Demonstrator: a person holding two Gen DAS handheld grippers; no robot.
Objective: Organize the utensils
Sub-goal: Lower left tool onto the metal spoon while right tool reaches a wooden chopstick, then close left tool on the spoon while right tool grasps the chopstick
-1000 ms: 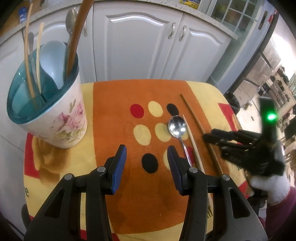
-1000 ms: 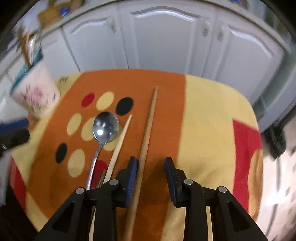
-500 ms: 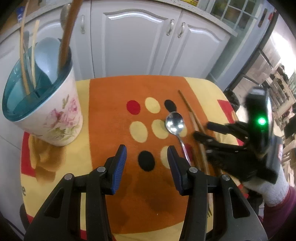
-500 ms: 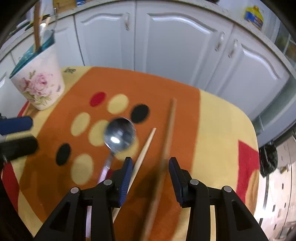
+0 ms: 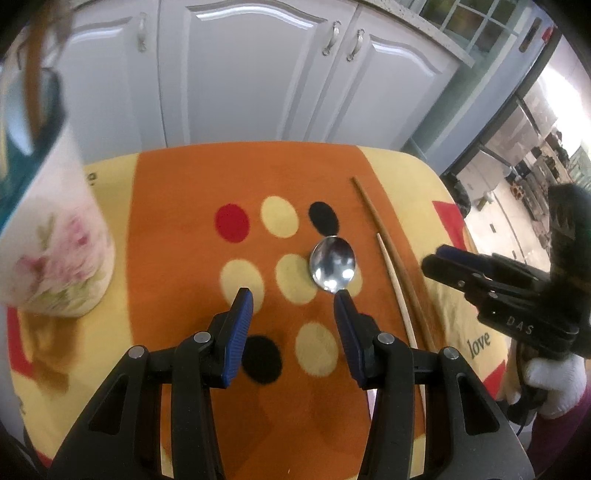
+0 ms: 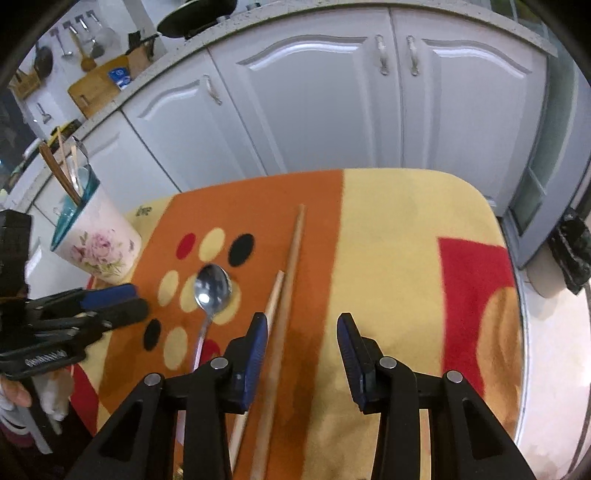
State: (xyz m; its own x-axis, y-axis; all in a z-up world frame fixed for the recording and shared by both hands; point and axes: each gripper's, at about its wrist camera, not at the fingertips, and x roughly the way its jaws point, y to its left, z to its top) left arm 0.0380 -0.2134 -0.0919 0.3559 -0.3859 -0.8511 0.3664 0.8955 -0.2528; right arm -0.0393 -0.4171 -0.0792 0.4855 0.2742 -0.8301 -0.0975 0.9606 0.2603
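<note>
With both our left tool (image 5: 293, 295) and right tool (image 6: 302, 339) spread and empty beside the spoon (image 5: 332, 264), we risk nudging the two sticks (image 6: 284, 295) off the table (image 6: 406, 229).

Landmark: white cabinets (image 6: 332, 103), arched panel doors w/ metal handles, run behind the table.
Counter (image 6: 177, 55): speckled top over cabinets; wooden cutting board (image 6: 96, 86) leans on wall above cabinets' left end; dark pan (image 6: 195, 18) further along.
Wall rack (image 6: 74, 37): ladles etc. hang above cabinets' left end.
Table cover (image 6: 399, 266): just in front of cabinets; orange, yellow, red patches, dots.
Right of cabinets: grey-green door frame (image 6: 535, 184), small glass panes.
Floor (image 6: 554, 369): pale, shiny, right of cabinets.
Light: bright daylight far right (image 5: 569, 88), beyond cabinets' end; cluttered shelves there, blurry.
</note>
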